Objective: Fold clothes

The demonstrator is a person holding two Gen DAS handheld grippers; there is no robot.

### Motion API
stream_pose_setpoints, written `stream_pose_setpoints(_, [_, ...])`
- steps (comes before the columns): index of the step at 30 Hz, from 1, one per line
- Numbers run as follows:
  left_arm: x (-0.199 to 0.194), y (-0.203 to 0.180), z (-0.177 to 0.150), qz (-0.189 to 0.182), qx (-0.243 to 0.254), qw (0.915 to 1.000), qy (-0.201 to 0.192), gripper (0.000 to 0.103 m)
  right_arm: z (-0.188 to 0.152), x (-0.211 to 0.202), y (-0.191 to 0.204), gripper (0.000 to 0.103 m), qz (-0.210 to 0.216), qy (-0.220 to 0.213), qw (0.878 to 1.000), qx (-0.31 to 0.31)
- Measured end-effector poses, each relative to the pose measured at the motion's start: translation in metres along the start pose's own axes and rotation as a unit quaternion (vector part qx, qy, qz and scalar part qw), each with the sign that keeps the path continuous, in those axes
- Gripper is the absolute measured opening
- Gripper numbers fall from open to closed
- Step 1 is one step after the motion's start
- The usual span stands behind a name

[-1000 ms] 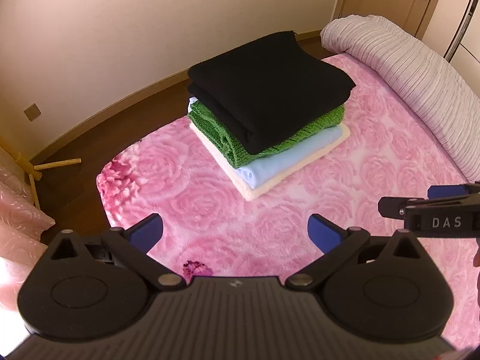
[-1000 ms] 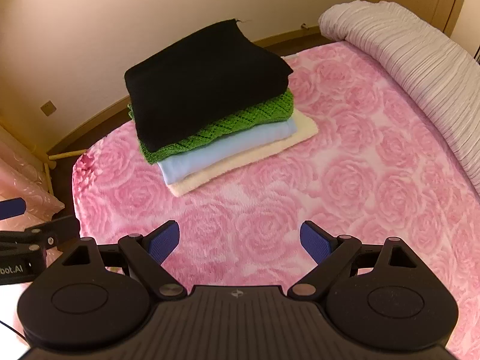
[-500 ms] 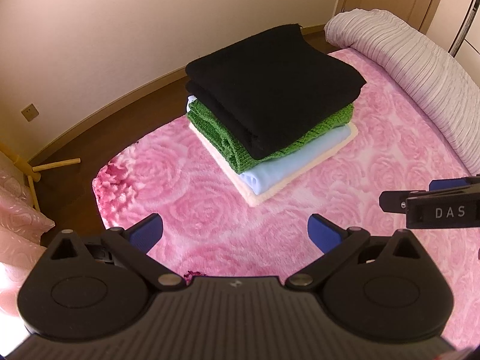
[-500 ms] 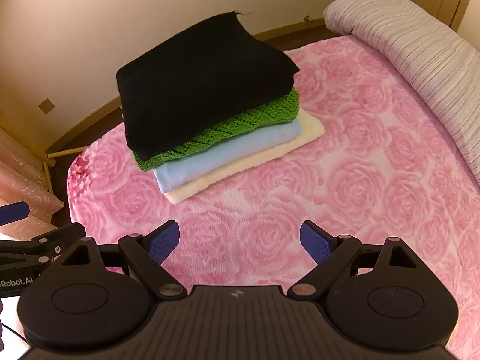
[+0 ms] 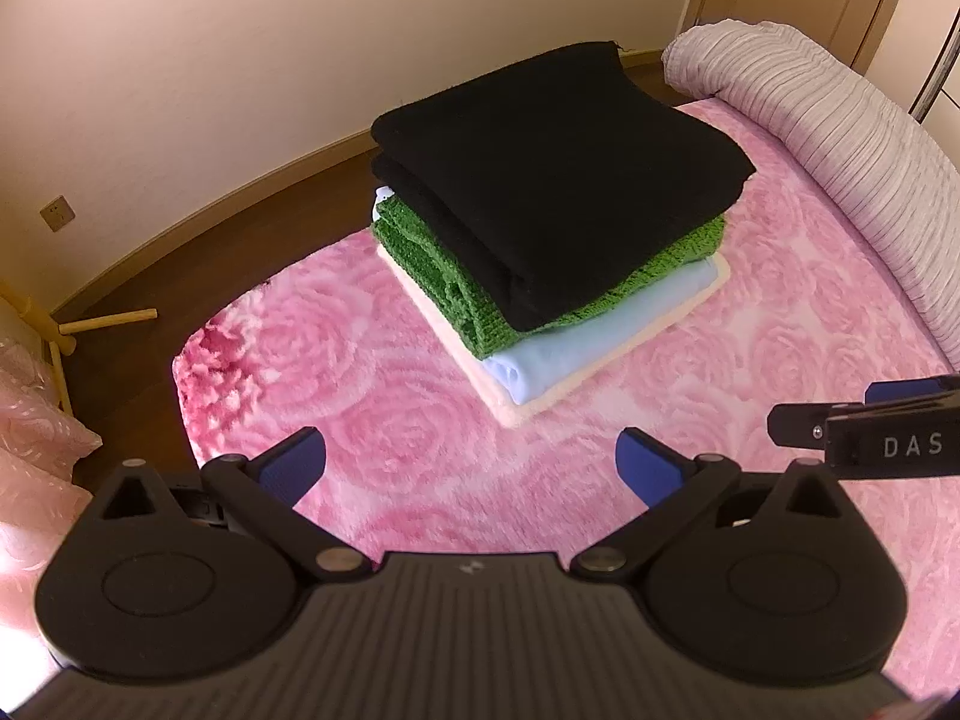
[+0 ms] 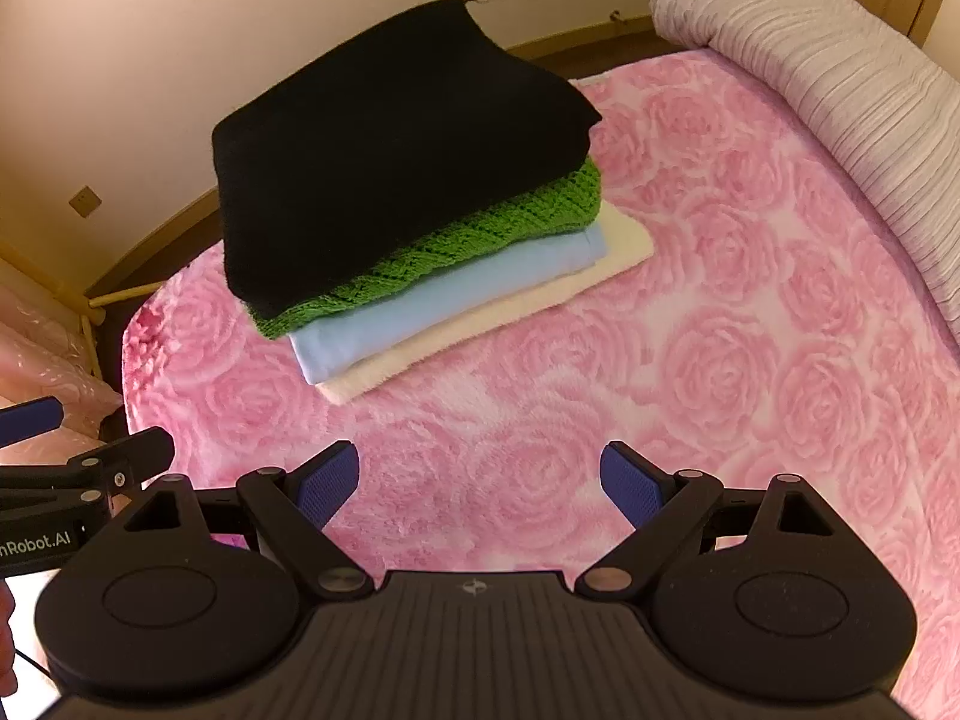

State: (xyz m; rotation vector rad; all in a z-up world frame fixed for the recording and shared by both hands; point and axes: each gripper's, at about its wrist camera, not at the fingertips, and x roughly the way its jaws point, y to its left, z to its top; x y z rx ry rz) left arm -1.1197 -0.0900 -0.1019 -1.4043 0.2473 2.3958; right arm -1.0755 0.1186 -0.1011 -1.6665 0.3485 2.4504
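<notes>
While both tools gape empty, four folded garments sit stacked
Left tool point(image 5: 471, 462) and right tool point(image 6: 480, 474) hover near the black knitted top layer point(image 5: 558, 180) on the pink rose-patterned bed point(image 6: 720, 360)

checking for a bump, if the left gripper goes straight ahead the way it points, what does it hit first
Probably the pink blanket just ahead of the open left gripper, since it tilts downward; the stack of folded clothes lies further along. Depth is unclear.

folded garments point(image 5: 558, 228): 4 | grippers point(image 5: 471, 462): 2 | rolled duvet point(image 5: 840, 138): 1 | blanket point(image 5: 780, 312): 1
</notes>
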Motion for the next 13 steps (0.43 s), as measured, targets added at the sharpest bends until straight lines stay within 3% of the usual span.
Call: stream_pose_setpoints(13, [0.0007, 0.0004, 0.0031, -0.004, 0.000, 1.0000, -0.004, 0.102, 0.0047, 0.0029, -0.0011, 0.090, 0.006, 0.005, 1.000, 0.006])
